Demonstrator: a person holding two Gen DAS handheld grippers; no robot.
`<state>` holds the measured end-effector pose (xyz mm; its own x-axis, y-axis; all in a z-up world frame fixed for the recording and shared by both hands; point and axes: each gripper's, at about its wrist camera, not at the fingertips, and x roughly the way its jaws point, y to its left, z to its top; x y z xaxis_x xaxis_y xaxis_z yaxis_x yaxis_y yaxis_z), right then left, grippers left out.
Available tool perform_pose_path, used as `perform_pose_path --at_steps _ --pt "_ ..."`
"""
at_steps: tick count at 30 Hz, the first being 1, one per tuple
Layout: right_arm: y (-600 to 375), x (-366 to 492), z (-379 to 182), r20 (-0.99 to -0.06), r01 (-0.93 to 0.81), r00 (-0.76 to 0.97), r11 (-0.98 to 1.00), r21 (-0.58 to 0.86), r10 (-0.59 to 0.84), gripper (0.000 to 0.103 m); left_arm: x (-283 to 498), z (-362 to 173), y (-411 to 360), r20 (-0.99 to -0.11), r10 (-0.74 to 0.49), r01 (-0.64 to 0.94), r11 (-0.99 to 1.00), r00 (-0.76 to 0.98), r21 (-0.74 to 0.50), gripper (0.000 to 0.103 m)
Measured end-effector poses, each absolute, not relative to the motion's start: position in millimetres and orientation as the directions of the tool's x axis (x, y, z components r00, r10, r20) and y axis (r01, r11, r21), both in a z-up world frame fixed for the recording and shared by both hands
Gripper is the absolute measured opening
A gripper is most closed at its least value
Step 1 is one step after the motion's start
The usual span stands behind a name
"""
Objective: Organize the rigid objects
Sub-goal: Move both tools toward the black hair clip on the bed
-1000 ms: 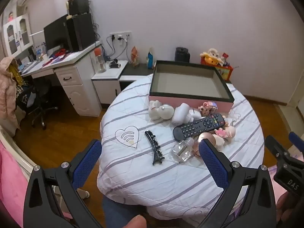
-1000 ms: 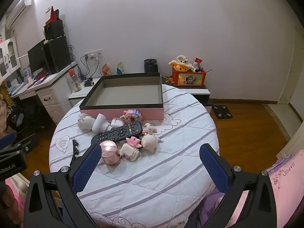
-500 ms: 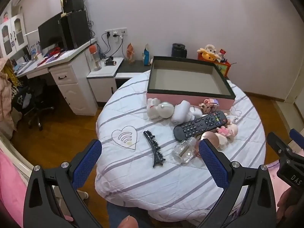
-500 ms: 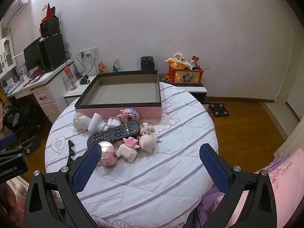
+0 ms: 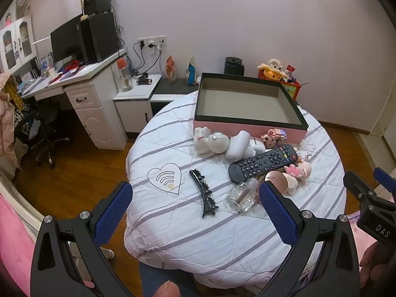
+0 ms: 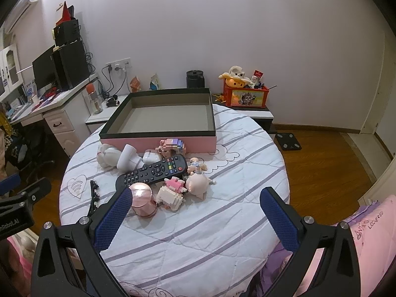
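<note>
A round table (image 5: 173,217) under a white striped cloth carries an empty pink box with a dark rim (image 5: 250,99) at its far side. In front of the box lie a black remote (image 5: 263,162), white figurines (image 5: 212,143), a black hair clip (image 5: 203,193), a clear glass bottle (image 5: 241,198), a pink metallic cap (image 6: 143,199), block toys (image 6: 173,194) and a pig figure (image 6: 198,183). My left gripper (image 5: 195,195) hangs open above the near edge, over the hair clip. My right gripper (image 6: 195,203) is open too, near the cap and block toys, holding nothing.
A white desk (image 5: 86,91) with a monitor and drawers stands to the left, with an office chair (image 5: 42,136) beside it. Low cabinets and a red toy box (image 6: 245,94) line the far wall. Wooden floor surrounds the table; pink bedding (image 6: 371,222) lies at the near right.
Both grippers have drifted a little closer to the table and slightly lower. Nothing on the table has moved, and both stay open.
</note>
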<state>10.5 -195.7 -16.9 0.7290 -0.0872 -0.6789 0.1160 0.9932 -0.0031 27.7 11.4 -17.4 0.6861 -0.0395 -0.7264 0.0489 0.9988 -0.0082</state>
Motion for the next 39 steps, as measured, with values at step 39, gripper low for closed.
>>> perform_pose_path --at_steps 39 --pt "-209 43 -64 -0.765 0.105 0.641 0.994 0.005 -0.064 0.103 80 -115 20 -0.815 -0.045 0.028 0.999 0.578 -0.036 0.103"
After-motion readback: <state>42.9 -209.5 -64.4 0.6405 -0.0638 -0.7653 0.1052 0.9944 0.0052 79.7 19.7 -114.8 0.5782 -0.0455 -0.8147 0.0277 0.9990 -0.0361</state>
